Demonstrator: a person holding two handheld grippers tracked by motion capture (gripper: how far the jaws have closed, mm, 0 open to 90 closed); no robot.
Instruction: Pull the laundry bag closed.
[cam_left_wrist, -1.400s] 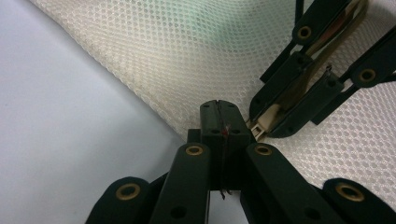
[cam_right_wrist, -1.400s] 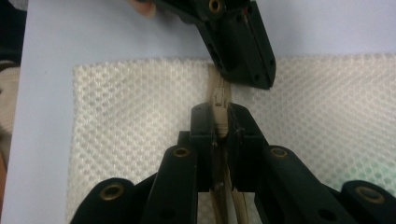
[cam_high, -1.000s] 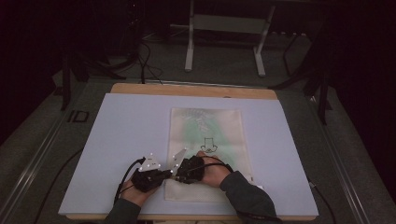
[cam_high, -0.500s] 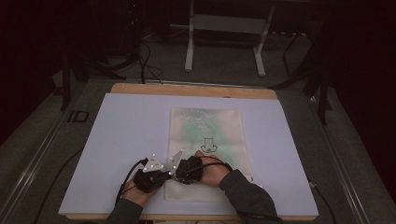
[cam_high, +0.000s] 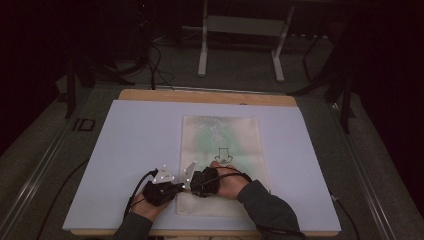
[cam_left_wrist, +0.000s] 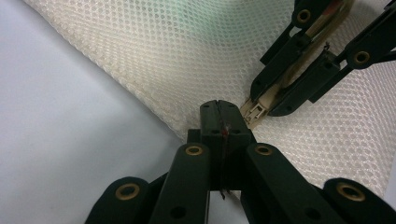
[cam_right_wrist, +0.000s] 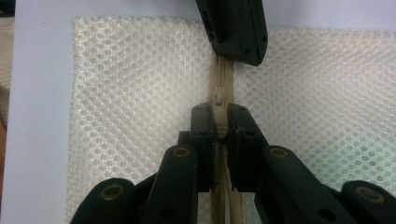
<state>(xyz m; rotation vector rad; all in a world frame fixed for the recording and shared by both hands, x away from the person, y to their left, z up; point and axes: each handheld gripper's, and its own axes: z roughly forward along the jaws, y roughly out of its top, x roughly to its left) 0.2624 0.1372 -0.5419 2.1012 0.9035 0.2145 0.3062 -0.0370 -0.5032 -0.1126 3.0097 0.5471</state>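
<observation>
Your right gripper (cam_right_wrist: 219, 122) is clenched on the zipper pull (cam_right_wrist: 218, 106) of the mesh bag (cam_high: 220, 165) lying flat on the desk (cam_high: 125, 150), your left gripper (cam_left_wrist: 219, 122) pinches its edge, so a sideways tug could make the pull slip out.

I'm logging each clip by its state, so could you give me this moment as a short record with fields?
surface: white board on a wooden table
item: cream mesh bag lying flat, something green inside
zipper: beige, along the near part of the bag
left gripper: jaws shut, pinching the mesh at the bag's edge
right gripper: jaws shut on the zipper pull
spacing: the two grippers sit close together at the bag's near left corner
</observation>
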